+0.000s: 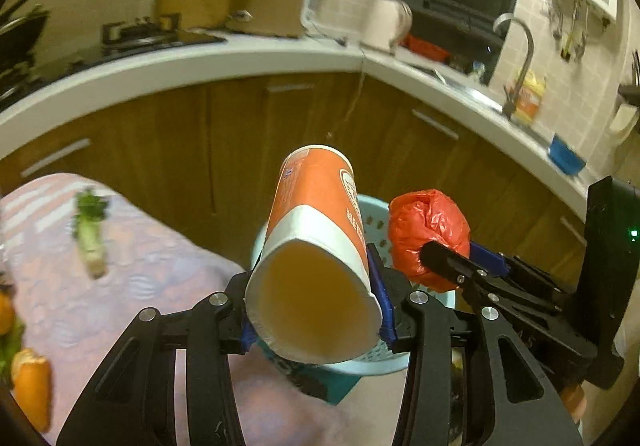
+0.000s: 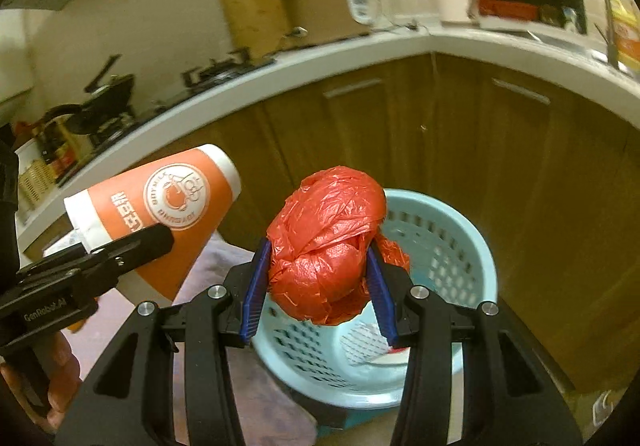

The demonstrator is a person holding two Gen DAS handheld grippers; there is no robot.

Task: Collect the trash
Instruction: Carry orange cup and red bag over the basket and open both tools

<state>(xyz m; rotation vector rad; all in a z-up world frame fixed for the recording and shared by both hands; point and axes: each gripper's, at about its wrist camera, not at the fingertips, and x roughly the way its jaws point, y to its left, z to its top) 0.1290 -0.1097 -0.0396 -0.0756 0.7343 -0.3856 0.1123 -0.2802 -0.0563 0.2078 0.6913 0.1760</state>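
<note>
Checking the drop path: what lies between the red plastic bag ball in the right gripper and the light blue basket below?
Nothing: in the right wrist view the red plastic bag ball hangs in the right gripper over the light blue basket, only air between.

My left gripper holds the cup lying on its side. At its 3 o'clock, my right gripper holds the bag ball over the basket. The counter runs behind at 12 o'clock. The table lies at my 9 o'clock.
</note>
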